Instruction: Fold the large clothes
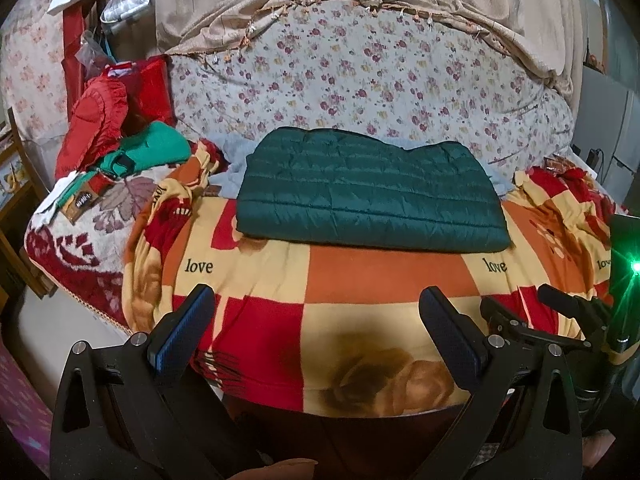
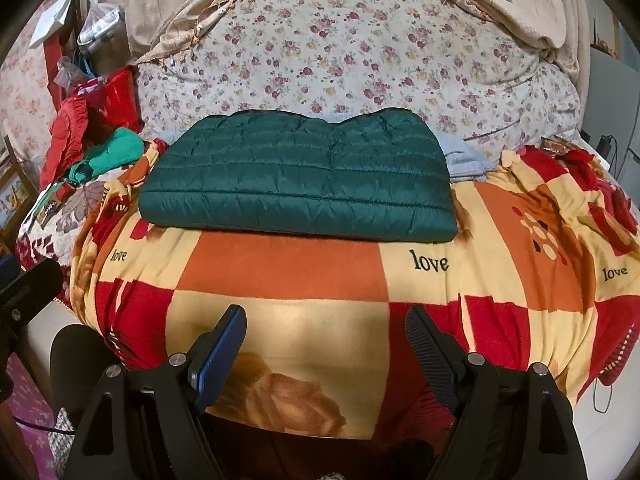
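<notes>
Home bedroom: blanket-covered bed (image 1: 360, 280), floral quilt (image 1: 360, 80), piled clothes (image 1: 120, 136).

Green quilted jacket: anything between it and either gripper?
Nothing visible. Only bare checked blanket lies between the green quilted jacket and the open left gripper and right gripper.

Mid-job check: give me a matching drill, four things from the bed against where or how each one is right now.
Things:
1. green jacket
2. red jacket
3. left claw
4. checked blanket

States:
A. heaped at the bed's left end
B. open, holding nothing
C. folded flat in the middle of the bed
D. spread under the folded garment, printed "love"

Pairs: 1-C, 2-A, 3-B, 4-D
</notes>
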The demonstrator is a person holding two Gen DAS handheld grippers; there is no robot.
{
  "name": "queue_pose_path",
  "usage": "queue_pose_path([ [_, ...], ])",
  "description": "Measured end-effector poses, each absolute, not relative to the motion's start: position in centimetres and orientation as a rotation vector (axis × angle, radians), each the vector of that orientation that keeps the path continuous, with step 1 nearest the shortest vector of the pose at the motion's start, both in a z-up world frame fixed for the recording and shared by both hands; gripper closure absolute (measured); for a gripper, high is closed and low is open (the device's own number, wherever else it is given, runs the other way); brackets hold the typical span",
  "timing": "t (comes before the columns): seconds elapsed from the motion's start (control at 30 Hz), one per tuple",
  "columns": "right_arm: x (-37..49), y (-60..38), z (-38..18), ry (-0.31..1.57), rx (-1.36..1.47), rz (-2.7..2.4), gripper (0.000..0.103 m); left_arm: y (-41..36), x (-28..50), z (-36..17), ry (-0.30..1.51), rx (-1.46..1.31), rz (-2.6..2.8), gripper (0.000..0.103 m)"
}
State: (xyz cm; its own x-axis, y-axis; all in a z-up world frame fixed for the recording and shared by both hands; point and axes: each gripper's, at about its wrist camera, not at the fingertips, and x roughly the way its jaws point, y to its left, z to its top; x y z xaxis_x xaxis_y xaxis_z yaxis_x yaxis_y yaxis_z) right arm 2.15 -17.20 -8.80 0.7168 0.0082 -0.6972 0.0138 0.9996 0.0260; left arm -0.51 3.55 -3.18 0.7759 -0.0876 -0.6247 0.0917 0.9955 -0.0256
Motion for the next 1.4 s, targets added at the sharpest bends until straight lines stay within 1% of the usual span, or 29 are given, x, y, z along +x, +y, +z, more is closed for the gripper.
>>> queue_pose_path([
  [1.4, 2.4, -17.2, -9.4, 0.789, 0.03, -0.01, 0.023, 3.5, -0.1, -4.7, 0.719, -0.007, -0.095, 0.001],
])
